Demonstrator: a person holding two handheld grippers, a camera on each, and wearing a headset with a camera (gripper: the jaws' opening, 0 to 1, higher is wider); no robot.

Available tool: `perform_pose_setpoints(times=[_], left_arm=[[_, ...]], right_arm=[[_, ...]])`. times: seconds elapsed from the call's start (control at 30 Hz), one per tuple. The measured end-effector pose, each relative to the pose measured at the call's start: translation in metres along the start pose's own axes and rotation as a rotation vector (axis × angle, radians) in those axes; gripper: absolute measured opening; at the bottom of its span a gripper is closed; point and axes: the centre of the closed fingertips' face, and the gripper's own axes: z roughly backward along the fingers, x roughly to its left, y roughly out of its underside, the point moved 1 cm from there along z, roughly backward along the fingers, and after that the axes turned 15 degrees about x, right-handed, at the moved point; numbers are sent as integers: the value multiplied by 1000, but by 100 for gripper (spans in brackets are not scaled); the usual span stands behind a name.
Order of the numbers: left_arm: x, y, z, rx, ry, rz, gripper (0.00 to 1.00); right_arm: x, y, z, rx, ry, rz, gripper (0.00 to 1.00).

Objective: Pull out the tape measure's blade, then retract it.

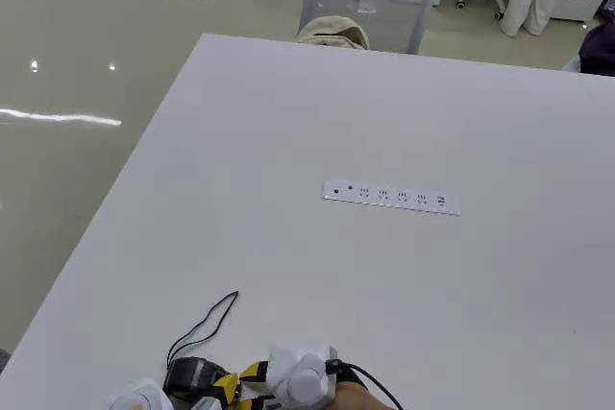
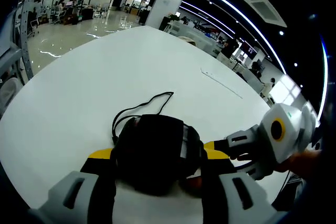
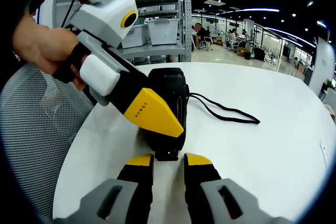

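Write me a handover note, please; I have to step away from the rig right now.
Left gripper: shut on the tape measure, at the near edge of the white table.
Right gripper: jaws either side of the blade's end hook; whether they pinch it is unclear.
Done: case held, right gripper lined up with the hook. No blade is out.
Left: grip the hook, pull the blade out, then let it retract.

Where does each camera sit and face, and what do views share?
Head view: headset, looking down at table, tape measure; right hand at bottom.
Left gripper view: on left tongs, facing across table; jaws clamp tape measure.
Right gripper view: on right tongs, facing tape measure, left hand.
Shared: tape measure, its strap.
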Motion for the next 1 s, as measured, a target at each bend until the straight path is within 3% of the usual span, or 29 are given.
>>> perform_pose_setpoints(times=[0.43, 0.83, 1.0], left_arm=[[-10, 5, 2, 32, 19, -66, 73], [-18, -3, 14, 25, 23, -267, 85], [-21, -4, 19, 50, 39, -341, 85]], right_arm=[[0, 1, 12, -12, 20, -44, 28], [5, 4, 31, -31, 45, -102, 34], [8, 8, 42, -34, 62, -133, 37]])
